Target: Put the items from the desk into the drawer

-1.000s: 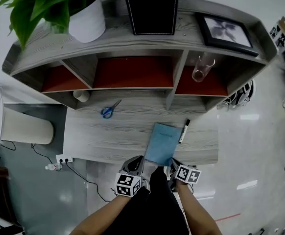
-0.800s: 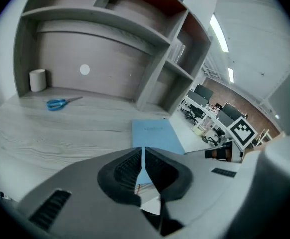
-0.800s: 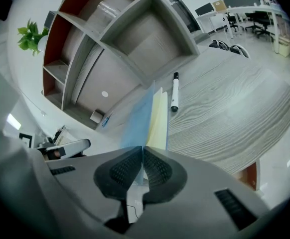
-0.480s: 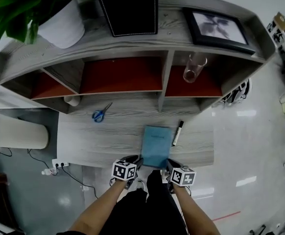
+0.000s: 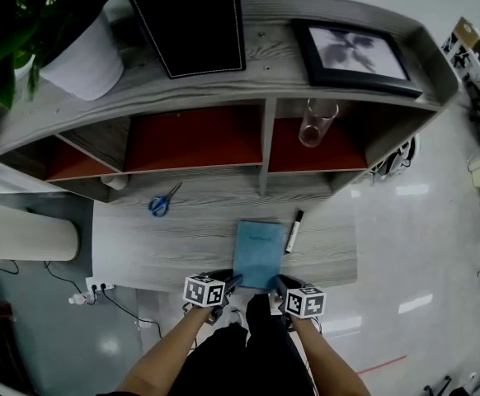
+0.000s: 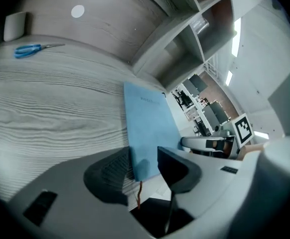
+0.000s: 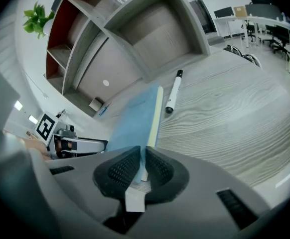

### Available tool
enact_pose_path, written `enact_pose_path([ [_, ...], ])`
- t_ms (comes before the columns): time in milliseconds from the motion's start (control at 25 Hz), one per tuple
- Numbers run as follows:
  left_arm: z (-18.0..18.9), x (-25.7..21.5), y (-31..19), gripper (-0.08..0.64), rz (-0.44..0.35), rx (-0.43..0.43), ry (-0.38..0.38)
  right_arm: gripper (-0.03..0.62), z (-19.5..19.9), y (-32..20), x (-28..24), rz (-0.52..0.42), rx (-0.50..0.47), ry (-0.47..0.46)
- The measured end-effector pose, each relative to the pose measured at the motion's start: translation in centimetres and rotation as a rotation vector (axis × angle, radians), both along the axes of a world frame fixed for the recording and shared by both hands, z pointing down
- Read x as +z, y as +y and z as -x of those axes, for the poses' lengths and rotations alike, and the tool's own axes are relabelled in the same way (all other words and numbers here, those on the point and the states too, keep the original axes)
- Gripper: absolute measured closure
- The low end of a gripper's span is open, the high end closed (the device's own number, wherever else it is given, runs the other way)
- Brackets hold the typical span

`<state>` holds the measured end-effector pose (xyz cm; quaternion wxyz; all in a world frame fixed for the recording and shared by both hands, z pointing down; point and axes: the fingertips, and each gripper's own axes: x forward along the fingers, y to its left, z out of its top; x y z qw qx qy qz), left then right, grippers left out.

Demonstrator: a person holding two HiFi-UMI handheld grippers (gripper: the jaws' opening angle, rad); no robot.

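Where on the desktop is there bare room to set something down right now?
The widest bare patch of desk lies left of the blue notebook, between the scissors and the front edge. A narrower strip runs right of the marker to the desk's end. Notebook and marker crowd the middle front.

The notebook (image 5: 258, 252) lies on the desk (image 5: 141, 246); marker (image 5: 293, 231) at its 2 o'clock, scissors (image 5: 162, 200) at 10 o'clock, glass (image 5: 316, 122) in a compartment (image 5: 343, 147) at 1 o'clock.

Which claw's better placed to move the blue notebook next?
Right claw: pinches the blue notebook by its edge, though just easing open; left claw has just been opening, jaws apart around its corner.
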<state>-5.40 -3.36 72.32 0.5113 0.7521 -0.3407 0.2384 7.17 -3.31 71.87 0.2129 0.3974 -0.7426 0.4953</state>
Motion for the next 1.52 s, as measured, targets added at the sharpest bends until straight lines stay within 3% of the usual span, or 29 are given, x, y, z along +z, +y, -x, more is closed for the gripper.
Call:
enact_pose_path([
  [120,-0.9,-0.6,0.0,0.331,0.033,-0.022,0.049,0.546,-0.3,0.1,0.7,0.04,0.025,-0.015],
  [280,-1.2,-0.8,0.4,0.313,0.052,-0.045,0.087,0.545,-0.6,0.2,0.9,0.047,0.034,-0.004],
  [520,-0.8,0.2,0.6,0.334,-0.002,0.001,-0.092,0.54,-0.5,0.1,1.1,0.024,0.004,0.005],
  [600,-0.9,0.3,0.6,0.333,-0.011,-0.016,-0.097,0.54,-0.5,0.2,1.0,0.019,-0.002,-0.002],
  [680,-0.8,0.1,0.5,0.334,0.015,-0.061,-0.045,0.54,-0.5,0.2,1.0,0.009,-0.006,-0.012],
  [760,-0.5,0.0,0.3,0.382,0.06,-0.1,0.009,0.54,-0.6,0.2,1.0,0.002,-0.002,-0.023],
  [840,-0.3,-0.2,0.2,0.44,0.072,-0.088,0.032,0.54,-0.7,0.2,1.1,0.007,0.012,-0.039],
  [920,-0.4,-0.9,0.3,0.445,0.072,-0.066,0.07,0.54,-0.8,0.2,1.2,0.012,0.024,-0.048],
  [1120,-0.9,-3.1,0.4,0.443,0.132,-0.119,0.336,0.54,-1.3,0.2,1.2,0.009,0.032,-0.07],
  [1200,-1.1,-3.5,0.5,0.377,0.158,-0.125,0.402,0.54,-1.4,0.3,1.2,0.007,0.032,-0.08],
  [1360,-1.5,-3.7,0.8,0.333,0.195,-0.089,0.477,0.54,-1.6,0.3,1.1,0.006,0.037,-0.101],
  [1520,-2.1,-4.3,1.2,0.325,0.152,-0.018,0.471,0.54,-2.0,0.6,1.2,-0.02,-0.021,-0.054],
])
